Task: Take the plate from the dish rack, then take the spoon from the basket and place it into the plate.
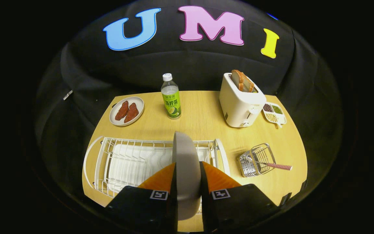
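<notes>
While the gripper (188,177) clamps both fingers on the grey round plate (186,169), held edge-on above the white wire dish rack (135,159), the first step looks done, leaving the checked-handled spoon (276,166) in the small wire basket (256,160) beyond.

You've got two plates, one grey plate (186,169) on edge pinched between your gripper (188,169) fingers, one plate (115,117) carrying two red pieces (127,111). One rack (122,159), basket (257,160), spoon (276,166), bottle (170,97), toaster (240,104), two bread slices (243,81), one three-part dish (274,112).
</notes>
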{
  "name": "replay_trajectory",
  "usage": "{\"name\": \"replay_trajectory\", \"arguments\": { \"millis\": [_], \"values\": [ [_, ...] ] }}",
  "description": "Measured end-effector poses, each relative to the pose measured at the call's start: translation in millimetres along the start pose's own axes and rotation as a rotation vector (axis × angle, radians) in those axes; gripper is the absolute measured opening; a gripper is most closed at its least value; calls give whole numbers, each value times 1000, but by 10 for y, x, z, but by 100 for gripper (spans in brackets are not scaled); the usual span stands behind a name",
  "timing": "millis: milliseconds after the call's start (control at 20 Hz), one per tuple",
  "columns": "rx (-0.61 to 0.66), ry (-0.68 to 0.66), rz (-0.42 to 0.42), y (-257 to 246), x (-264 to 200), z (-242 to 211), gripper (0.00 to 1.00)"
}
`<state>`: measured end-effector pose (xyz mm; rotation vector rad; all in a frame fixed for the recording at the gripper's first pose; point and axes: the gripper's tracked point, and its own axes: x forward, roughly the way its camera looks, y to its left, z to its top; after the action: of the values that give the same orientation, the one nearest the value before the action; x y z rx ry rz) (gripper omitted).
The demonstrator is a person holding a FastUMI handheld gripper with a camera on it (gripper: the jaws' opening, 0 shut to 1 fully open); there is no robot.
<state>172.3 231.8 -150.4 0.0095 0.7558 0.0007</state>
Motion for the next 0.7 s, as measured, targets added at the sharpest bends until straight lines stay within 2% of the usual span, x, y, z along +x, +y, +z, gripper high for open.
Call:
{"name": "replay_trajectory", "arguments": {
  "millis": [400,700],
  "values": [
    [8,-38,-32,-221,-84,63,32],
    [76,-1,54,-347,-73,-95,24]
  ]
}}
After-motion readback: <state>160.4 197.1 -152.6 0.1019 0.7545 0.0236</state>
